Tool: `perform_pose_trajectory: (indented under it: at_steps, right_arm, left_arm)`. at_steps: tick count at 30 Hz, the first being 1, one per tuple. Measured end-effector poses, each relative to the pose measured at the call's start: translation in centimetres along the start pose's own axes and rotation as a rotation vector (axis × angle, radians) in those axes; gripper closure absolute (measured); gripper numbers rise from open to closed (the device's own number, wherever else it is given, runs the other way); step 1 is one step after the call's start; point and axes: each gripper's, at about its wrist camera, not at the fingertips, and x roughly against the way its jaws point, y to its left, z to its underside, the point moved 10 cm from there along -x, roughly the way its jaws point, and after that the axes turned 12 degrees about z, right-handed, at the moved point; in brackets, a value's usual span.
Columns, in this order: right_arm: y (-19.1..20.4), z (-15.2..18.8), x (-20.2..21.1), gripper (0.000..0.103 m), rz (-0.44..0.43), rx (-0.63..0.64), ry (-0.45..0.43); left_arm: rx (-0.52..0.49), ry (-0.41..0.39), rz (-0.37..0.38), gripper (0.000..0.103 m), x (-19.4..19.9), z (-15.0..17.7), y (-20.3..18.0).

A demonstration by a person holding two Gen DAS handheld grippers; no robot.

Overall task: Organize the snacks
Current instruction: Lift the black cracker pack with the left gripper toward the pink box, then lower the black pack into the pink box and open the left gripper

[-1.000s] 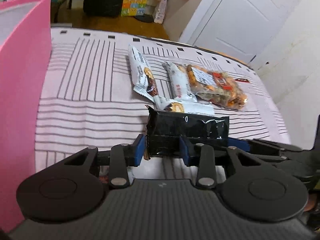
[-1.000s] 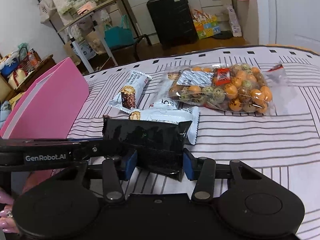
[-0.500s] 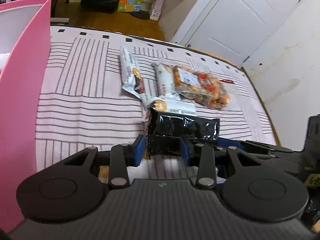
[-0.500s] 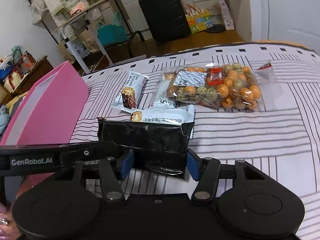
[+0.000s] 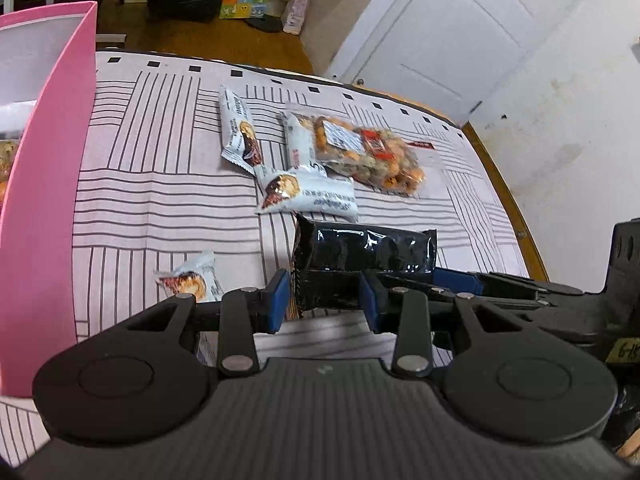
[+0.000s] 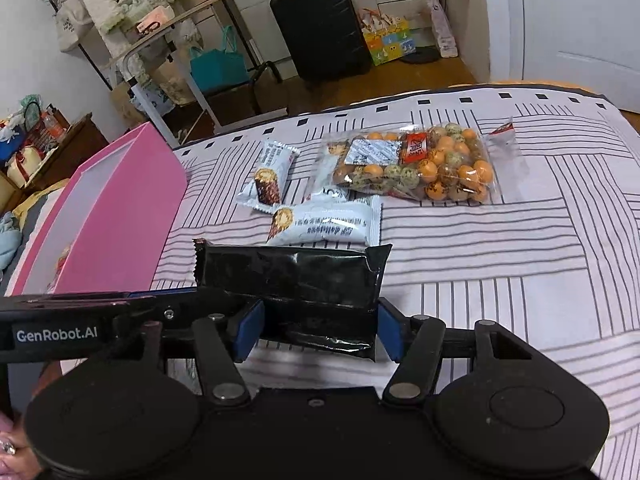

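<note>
The black snack pack point(image 5: 366, 258) is now up off the striped cloth point(image 5: 160, 184), higher than a moment ago. The left gripper point(image 5: 322, 300) squeezes its left end. The right gripper point(image 6: 318, 326) has opened wider; the pack sits loosely between its jaws. The pink box point(image 6: 116, 216) waits on the left, so the pack probably goes there next.

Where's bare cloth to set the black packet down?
Free: striped cloth right of the black packet, below the nut bag; also between pink box and white bars. Crowded: bars and bag cluster mid-table.
</note>
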Motion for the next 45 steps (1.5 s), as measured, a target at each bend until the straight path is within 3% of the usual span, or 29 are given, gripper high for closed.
perform_pose_trajectory:
  at_steps: [18,24,31,37,40,45]
  right_arm:
    - [2.5,3.2,5.3,0.038,-0.019,-0.030,-0.046]
    - [4.5,4.4,7.9,0.039,-0.021,0.031,-0.046]
    - [8.2,3.7,11.5,0.039,-0.041,0.128,-0.084]
    - [12.8,2.3,13.1,0.040,-0.092,0.204,-0.117]
    - [15.4,2.0,13.3,0.041,-0.152,0.240,-0.115]
    - [19.2,1.2,12.5,0.048,-0.191,0.303,-0.122]
  left_arm:
    - [-0.019,-0.006,-0.022,0.067,5.9,3.2,-2.4]
    - [-0.010,-0.012,-0.033,0.068,9.0,4.9,-2.9]
    - [-0.010,-0.089,-0.041,0.067,14.5,4.8,-3.6]
    - [-0.004,-0.161,-0.076,0.066,19.4,3.6,-2.2]
    - [0.011,-0.215,-0.114,0.066,22.0,2.6,-0.2]
    - [0.039,-0.239,-0.169,0.066,23.8,1.7,3.2]
